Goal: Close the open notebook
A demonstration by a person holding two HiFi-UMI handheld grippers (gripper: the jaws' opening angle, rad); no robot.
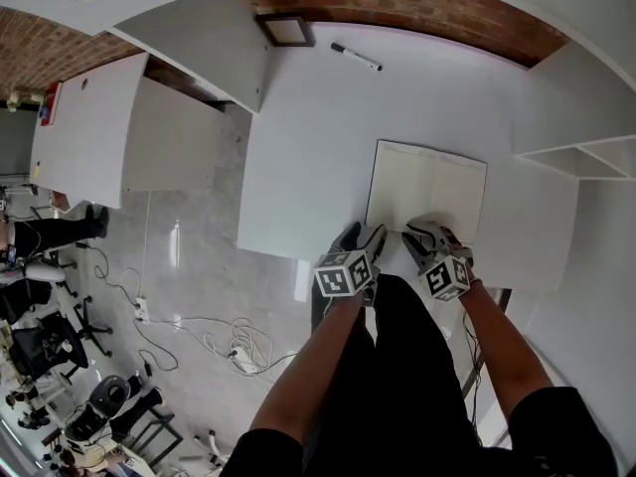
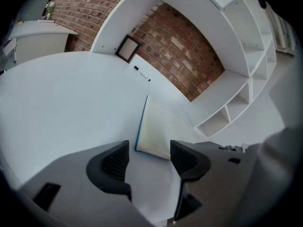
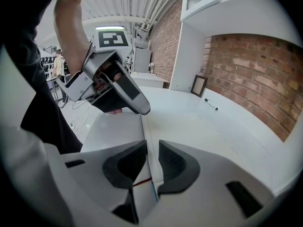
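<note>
The open notebook (image 1: 427, 182) lies flat on the white table (image 1: 318, 147), close to the near edge, both cream pages up. My right gripper (image 1: 427, 235) is at its near edge by the spine. In the right gripper view the jaws (image 3: 152, 145) stand a narrow gap apart astride that edge. The blue cover rim (image 3: 154, 189) and a red ribbon (image 3: 141, 179) show in the gap, and the pads press on nothing. My left gripper (image 1: 366, 241) hangs open at the notebook's (image 2: 154, 131) near left corner, its jaws (image 2: 149, 148) wide and holding nothing.
A black marker pen (image 1: 356, 56) and a small picture frame (image 1: 286, 30) lie at the table's far side by the brick wall. White shelves (image 1: 586, 157) stand to the right. Another white table (image 1: 119, 127) is at the left, with cables (image 1: 229, 341) on the floor.
</note>
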